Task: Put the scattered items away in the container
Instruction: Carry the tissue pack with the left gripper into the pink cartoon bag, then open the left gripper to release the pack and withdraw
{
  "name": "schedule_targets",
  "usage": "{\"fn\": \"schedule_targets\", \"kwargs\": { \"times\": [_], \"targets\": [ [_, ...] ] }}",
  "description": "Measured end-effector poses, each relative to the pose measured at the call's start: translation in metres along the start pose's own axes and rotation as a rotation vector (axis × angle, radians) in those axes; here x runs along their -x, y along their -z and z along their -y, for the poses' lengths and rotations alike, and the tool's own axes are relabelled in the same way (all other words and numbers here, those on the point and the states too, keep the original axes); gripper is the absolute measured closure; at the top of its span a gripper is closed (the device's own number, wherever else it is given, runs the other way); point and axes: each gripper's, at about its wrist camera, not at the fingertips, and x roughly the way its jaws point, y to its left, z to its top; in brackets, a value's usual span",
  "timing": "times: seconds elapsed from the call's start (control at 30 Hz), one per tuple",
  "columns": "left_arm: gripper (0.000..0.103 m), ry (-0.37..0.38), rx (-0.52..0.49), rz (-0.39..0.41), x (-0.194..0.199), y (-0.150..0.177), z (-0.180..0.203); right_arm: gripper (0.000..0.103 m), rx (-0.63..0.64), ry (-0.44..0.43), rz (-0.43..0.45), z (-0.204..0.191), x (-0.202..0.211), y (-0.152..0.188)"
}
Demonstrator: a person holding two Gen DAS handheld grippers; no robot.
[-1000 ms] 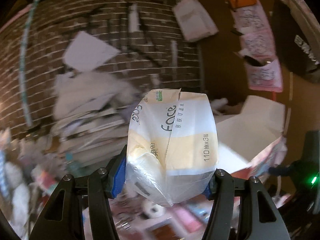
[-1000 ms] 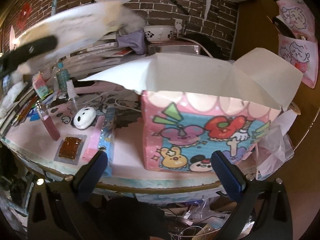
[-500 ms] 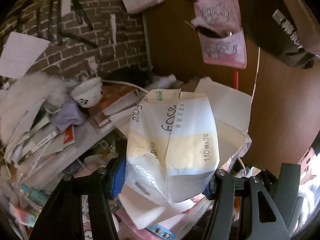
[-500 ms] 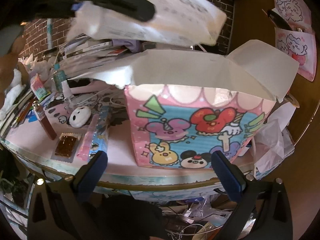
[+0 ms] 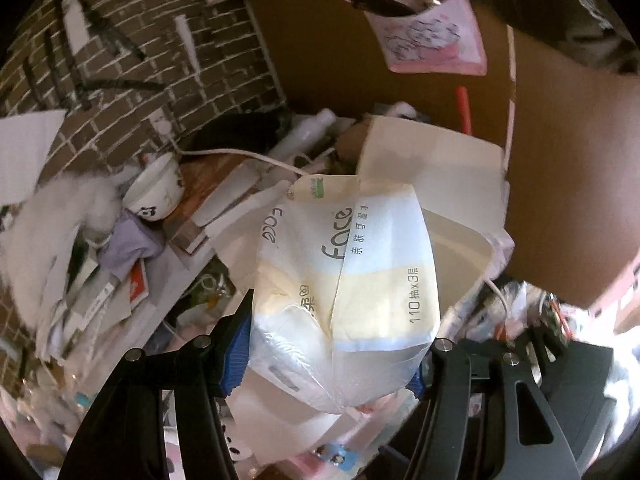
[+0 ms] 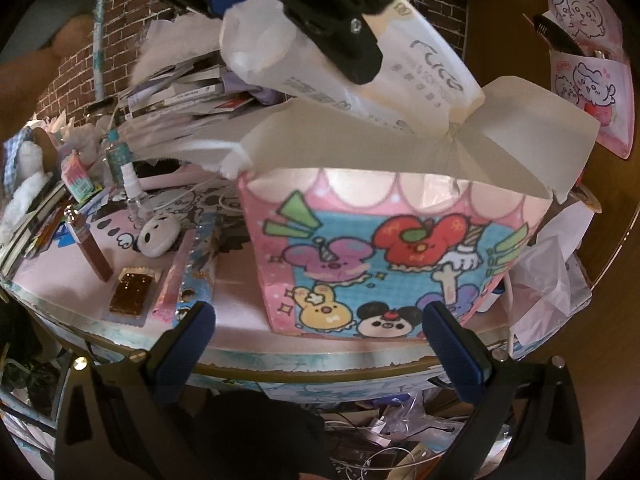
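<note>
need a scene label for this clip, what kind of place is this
Most likely a lived-in bedroom or hobby corner at home, not a lab. A cluttered pink desk stands against a brick-pattern wall, cartoon fabric pockets hang on the side wall, and a pink cartoon-print box stands on the desk.

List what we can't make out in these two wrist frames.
- Inside of the pink cartoon box: right wrist view, hidden by its front wall and raised flaps; left wrist view, blocked by the tissue pack.
- Whether the pack's lower end has entered the box: flap covers it in the right wrist view.
- Left gripper: its body is cut by the top edge in the right wrist view.
- Shelf clutter at left: motion-blurred in the left wrist view.
</note>
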Motion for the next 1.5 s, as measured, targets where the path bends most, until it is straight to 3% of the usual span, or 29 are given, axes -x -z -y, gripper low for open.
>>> {"fn": "schedule_targets", "kwargs": {
  "times": [0.07,0.2,0.53,0.93,1.0,1.1,1.27,1.33,1.5],
  "targets": [
    [0.046,0.023,-0.014,-0.018,-0.001,0.002,0.005,0.000,-0.001,-0.001,-0.001,0.000,0.001,0.000],
    [0.046,-0.008,-0.020,-0.067,-0.011,0.002,0.005,0.000,0.004,-0.012,-0.006,-0.003,0.000,0.001],
    [0.037,0.030,-0.051,-0.161,-0.037,-0.008,0.008,0.000,0.005,-0.009,-0.010,-0.004,0.000,0.004],
    [0.035,0.070,-0.083,-0.292,-0.069,-0.017,0.013,0.000,0.006,-0.017,-0.020,-0.004,-0.001,0.004],
    [0.034,0.068,-0.080,-0.290,-0.070,-0.017,0.014,0.000,0.001,-0.017,-0.019,-0.003,0.000,0.004],
    [0.024,0.031,-0.091,-0.267,-0.067,-0.016,0.016,0.000,-0.002,-0.017,-0.019,-0.002,0.000,0.005],
    [0.019,0.030,-0.106,-0.226,-0.055,-0.015,0.015,0.000,-0.004,-0.022,-0.024,-0.001,-0.001,0.005],
    [0.009,0.040,-0.100,-0.204,-0.050,-0.015,0.013,0.000,-0.002,-0.022,-0.025,-0.002,-0.002,0.005],
    [0.009,0.040,-0.096,-0.115,-0.024,-0.017,0.007,0.000,0.004,-0.024,-0.026,-0.004,-0.001,0.005]
  ]
}}
